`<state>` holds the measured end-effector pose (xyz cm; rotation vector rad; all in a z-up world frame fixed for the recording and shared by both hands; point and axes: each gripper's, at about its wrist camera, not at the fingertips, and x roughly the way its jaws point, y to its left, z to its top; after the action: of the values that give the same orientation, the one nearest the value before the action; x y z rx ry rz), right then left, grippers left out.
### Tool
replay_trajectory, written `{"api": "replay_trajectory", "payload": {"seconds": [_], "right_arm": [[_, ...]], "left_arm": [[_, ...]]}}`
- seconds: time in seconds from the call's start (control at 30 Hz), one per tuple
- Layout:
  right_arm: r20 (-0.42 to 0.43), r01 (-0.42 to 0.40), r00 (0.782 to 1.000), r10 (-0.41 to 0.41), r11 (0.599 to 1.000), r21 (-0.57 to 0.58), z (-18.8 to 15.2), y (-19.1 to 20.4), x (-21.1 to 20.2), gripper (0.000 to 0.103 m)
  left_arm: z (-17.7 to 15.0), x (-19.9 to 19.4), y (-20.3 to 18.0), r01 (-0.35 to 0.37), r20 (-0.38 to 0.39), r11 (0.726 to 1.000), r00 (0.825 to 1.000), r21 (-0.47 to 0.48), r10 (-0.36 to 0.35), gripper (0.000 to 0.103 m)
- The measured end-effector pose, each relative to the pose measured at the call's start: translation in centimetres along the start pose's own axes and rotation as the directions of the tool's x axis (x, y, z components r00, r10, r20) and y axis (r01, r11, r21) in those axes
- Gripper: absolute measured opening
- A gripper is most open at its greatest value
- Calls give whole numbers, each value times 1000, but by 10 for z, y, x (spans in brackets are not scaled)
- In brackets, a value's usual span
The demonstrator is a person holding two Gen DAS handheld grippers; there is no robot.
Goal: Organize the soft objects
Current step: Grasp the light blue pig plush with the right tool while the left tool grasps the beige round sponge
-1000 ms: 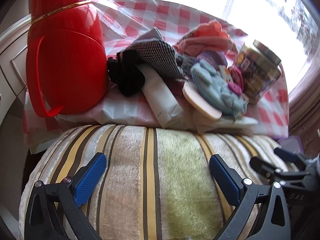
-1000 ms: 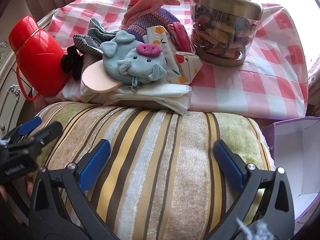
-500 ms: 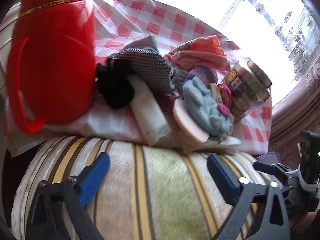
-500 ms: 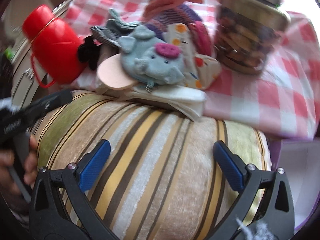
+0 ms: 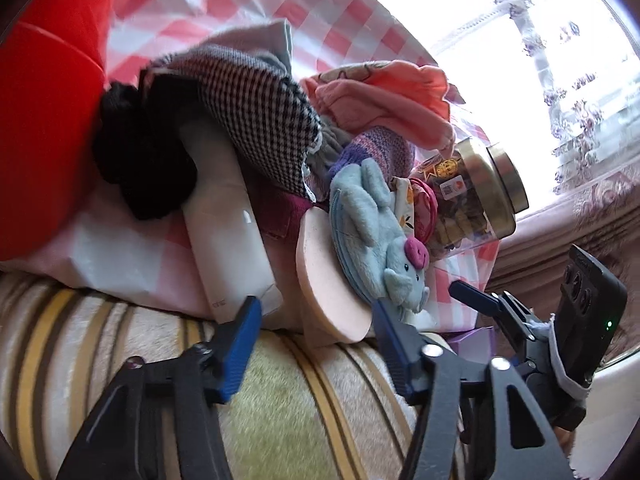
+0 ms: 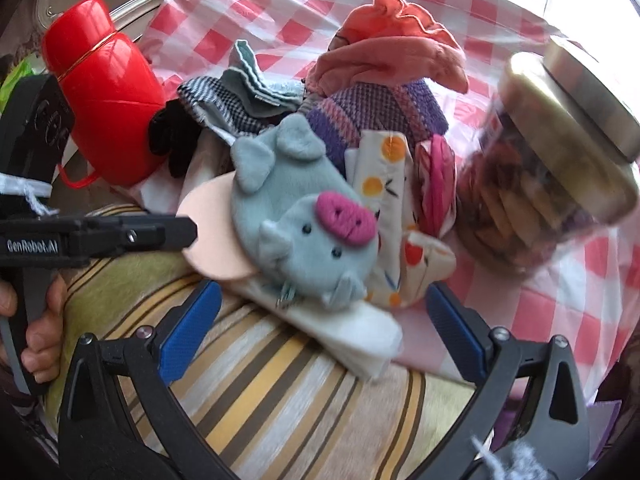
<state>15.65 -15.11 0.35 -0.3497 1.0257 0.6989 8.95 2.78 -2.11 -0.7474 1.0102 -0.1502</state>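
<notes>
1. A striped velvet cushion (image 6: 280,392) in green, yellow, brown and cream fills the foreground of both views, up against the table edge.
2. The red-and-white checked tablecloth (image 6: 560,300) covers the table behind it.
3. A red plastic jug (image 6: 108,120) with a gold band stands at the left of the pile of soft things.
4. A glass jar (image 6: 552,184) with a metal lid, filled with snacks, stands at the right of the pile.
5. A pink ruffled cloth (image 6: 392,52) tops the pile, resting on a purple knitted piece (image 6: 380,112).
6. A houndstooth cloth (image 5: 256,116) lies beside a black fuzzy item (image 5: 144,160), which touches the jug.
7. The blue plush pig (image 6: 308,224) with a pink snout lies at the front, overlapping a round peach pad (image 6: 212,240) and folded white cloth (image 6: 352,340).
8. The left gripper (image 5: 316,344) has just been closing; its jaws are about half apart, the peach pad's edge just ahead, and nothing is gripped.
9. The right gripper (image 6: 320,328) stands wide, above the cushion, the pig and white cloth just ahead, and holds nothing.
</notes>
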Motion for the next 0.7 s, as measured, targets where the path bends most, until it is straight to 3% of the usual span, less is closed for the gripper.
{"api": "replay_trajectory", "payload": {"seconds": [0.27,0.33,0.37,0.43,0.5,0.7], "right_arm": [[-12,-51,999,51,998,33,17,-7,22,87],[-23,-64,998,65,997,43,19,-7,26,80],[-30,-77,996,79,996,47,21,-7,30,68],[-29,-89,995,91,995,54,20,-6,30,63],[-19,-98,995,99,993,66,17,-7,24,50],[24,-154,988,152,979,132,-1,-20,-1,37]], "left_arm": [[2,12,4,57,-6,998,998,-21,-57,20],[1,12,6,69,-4,997,998,-24,-69,19],[1,11,6,73,-1,997,997,-22,-73,18],[0,8,5,79,7,997,997,-15,-79,16],[-1,3,5,84,20,996,996,-6,-84,14],[-7,-16,-4,89,87,996,992,33,-91,8]]}}
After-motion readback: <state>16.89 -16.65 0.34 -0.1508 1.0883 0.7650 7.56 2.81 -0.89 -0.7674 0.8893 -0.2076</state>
